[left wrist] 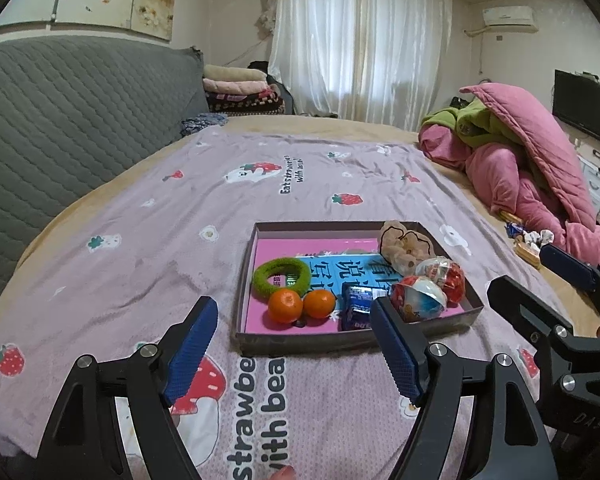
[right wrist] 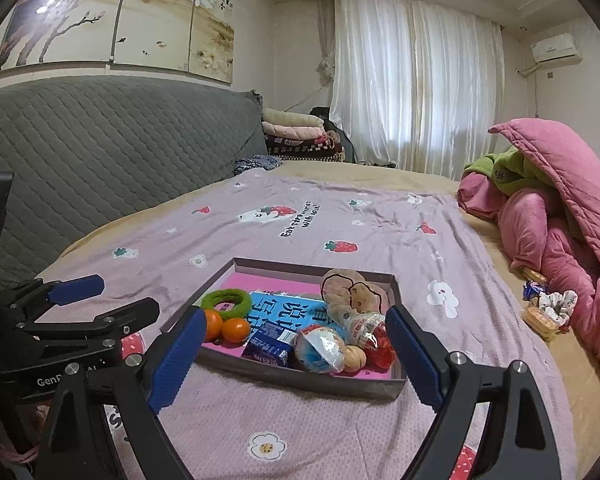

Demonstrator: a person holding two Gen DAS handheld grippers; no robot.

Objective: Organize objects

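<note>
With the left tool [left wrist: 292, 344] and right tool [right wrist: 296, 360] both held apart and empty before the shallow grey cardboard tray [right wrist: 300, 378] on the bed, the two round orange tangerines [left wrist: 302, 305] could be rolled out if its near wall were knocked.

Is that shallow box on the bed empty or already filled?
Filled. The box holds two oranges, a green ring, a blue book and wrapped toys.
</note>
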